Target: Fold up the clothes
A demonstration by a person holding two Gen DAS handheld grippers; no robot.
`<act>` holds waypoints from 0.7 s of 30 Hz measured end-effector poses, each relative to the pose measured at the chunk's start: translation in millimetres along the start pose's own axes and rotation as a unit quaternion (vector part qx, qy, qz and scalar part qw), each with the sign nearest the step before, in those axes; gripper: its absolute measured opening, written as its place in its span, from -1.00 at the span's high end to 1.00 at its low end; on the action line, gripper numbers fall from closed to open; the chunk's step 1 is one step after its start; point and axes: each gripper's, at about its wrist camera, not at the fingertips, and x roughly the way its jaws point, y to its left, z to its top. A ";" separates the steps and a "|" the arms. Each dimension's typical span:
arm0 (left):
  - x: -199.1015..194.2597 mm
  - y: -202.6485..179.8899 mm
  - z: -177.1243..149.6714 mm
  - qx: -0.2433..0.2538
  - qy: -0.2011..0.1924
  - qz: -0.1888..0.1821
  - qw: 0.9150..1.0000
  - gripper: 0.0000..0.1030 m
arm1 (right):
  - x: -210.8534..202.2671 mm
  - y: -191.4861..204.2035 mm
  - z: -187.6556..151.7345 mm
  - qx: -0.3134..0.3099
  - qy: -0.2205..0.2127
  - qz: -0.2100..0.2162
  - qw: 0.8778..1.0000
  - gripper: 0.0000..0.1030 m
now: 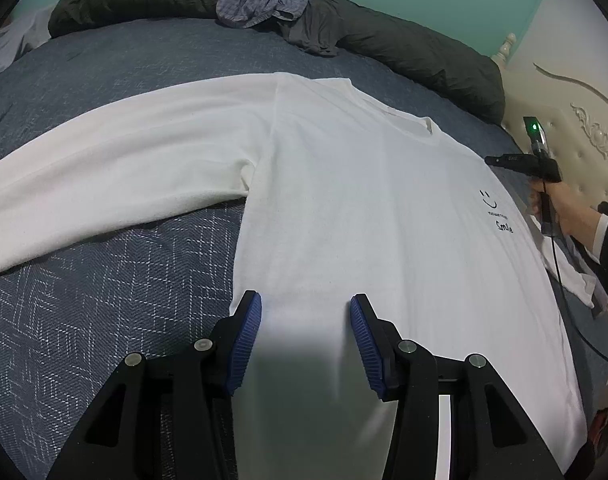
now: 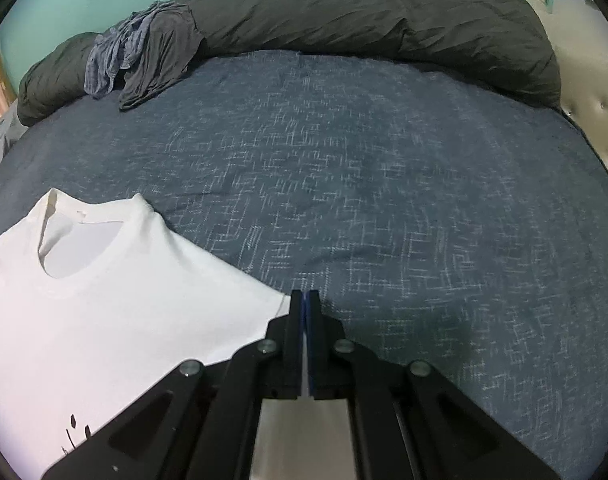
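A white long-sleeved shirt (image 1: 344, 200) lies flat, front up, on the blue bedspread (image 1: 84, 320), with one sleeve (image 1: 104, 168) stretched out to the left. A small smiley print (image 1: 492, 204) marks its chest. My left gripper (image 1: 306, 298) stands open over the body's lower side edge, with flat cloth between its blue pads (image 1: 246, 336). In the right wrist view the shirt (image 2: 124, 300) fills the lower left, its collar (image 2: 84, 236) toward the top. My right gripper (image 2: 304, 296) is shut on the shoulder edge. It also shows in the left wrist view as the right gripper (image 1: 500, 160), held by a hand (image 1: 564, 208).
A rolled dark grey duvet (image 2: 364, 16) runs along the far side of the bed, with a crumpled blue-grey garment (image 2: 116, 56) on it. A cream padded headboard (image 1: 576, 120) stands at the right. A black cable (image 1: 560, 280) hangs from the right gripper across the shirt's edge.
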 end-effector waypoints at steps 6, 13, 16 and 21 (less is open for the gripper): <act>-0.4 1.5 0.0 -0.003 0.000 -0.003 1.000 0.02 | -11.9 -14.2 -3.1 0.023 -0.018 0.036 0.999 0.92; -2.4 1.5 -1.9 -0.003 -0.001 -0.003 1.000 0.02 | -28.2 -44.3 -15.2 0.061 -0.016 0.037 0.997 0.45; -2.2 1.7 -1.6 -0.003 0.000 -0.003 1.000 0.02 | -23.5 -39.8 -19.4 0.042 0.001 0.042 0.998 0.45; -1.7 2.2 -1.3 -0.005 0.000 -0.005 1.000 0.02 | -12.5 -31.7 -27.0 0.027 0.018 0.033 0.999 0.88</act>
